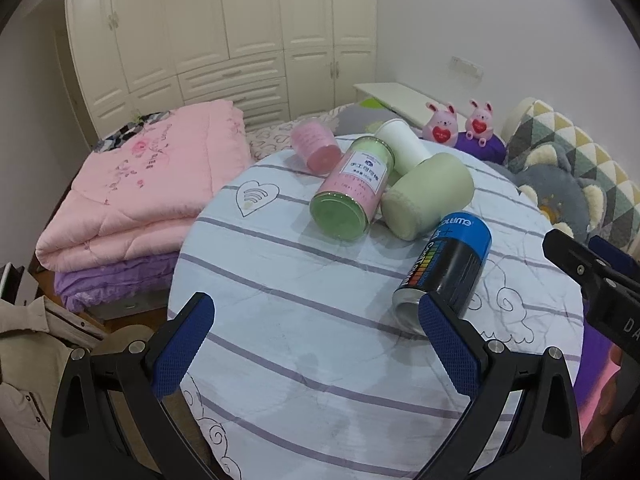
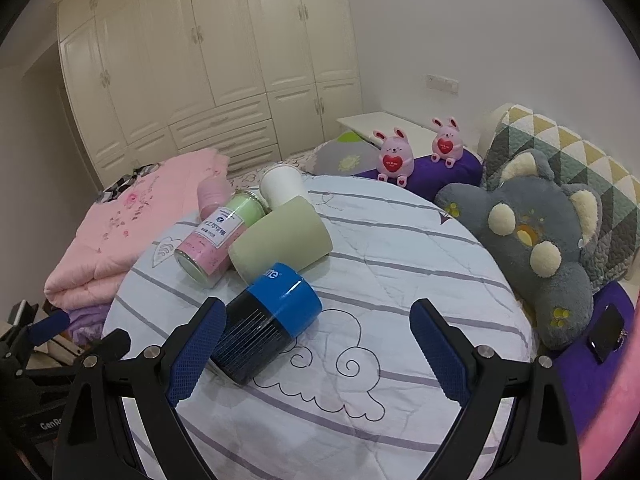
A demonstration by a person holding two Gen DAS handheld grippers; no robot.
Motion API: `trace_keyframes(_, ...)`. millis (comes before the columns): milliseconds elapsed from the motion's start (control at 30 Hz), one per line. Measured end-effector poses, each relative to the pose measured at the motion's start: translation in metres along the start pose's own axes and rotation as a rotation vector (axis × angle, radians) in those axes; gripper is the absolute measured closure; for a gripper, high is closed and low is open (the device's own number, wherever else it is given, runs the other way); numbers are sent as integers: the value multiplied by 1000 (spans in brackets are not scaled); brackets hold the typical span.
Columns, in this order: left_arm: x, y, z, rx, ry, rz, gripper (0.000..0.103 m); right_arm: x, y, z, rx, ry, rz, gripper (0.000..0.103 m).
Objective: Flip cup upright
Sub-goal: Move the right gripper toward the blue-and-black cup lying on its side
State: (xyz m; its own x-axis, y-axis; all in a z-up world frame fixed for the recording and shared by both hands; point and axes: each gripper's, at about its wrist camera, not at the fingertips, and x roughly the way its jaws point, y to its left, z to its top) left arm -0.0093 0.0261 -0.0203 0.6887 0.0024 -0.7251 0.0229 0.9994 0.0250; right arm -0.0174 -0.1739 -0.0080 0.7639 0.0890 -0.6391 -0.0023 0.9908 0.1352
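Several cups and cans lie on their sides on a round striped table [image 1: 288,360] [image 2: 400,272]. A black can with a blue cap [image 1: 448,268] [image 2: 268,320] lies nearest. Behind it lie a pale green cup [image 1: 428,196] [image 2: 280,240], a glass jar with pink and green contents [image 1: 352,192] [image 2: 216,240], a white paper cup [image 1: 402,146] [image 2: 282,186] and a pink cup [image 1: 316,146] [image 2: 212,196]. My left gripper [image 1: 316,340] is open and empty, its right finger just in front of the can. My right gripper [image 2: 318,348] is open and empty, its left finger beside the can.
Folded pink and purple quilts [image 1: 140,200] lie left of the table. Two pink rabbit toys [image 2: 394,156] and a grey plush cushion [image 2: 536,248] sit behind and to the right. A phone [image 2: 606,332] lies at the far right. A wardrobe [image 2: 208,60] fills the back wall.
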Motion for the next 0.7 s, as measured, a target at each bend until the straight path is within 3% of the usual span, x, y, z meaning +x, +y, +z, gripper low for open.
trace_keyframes(433,10,-8,0,13,26,-7,0,15,-6,-1,33,42,13,8)
trace_keyframes(700,21,-4,-2,10,51,10,0,37,0,-4,79,114,64,8)
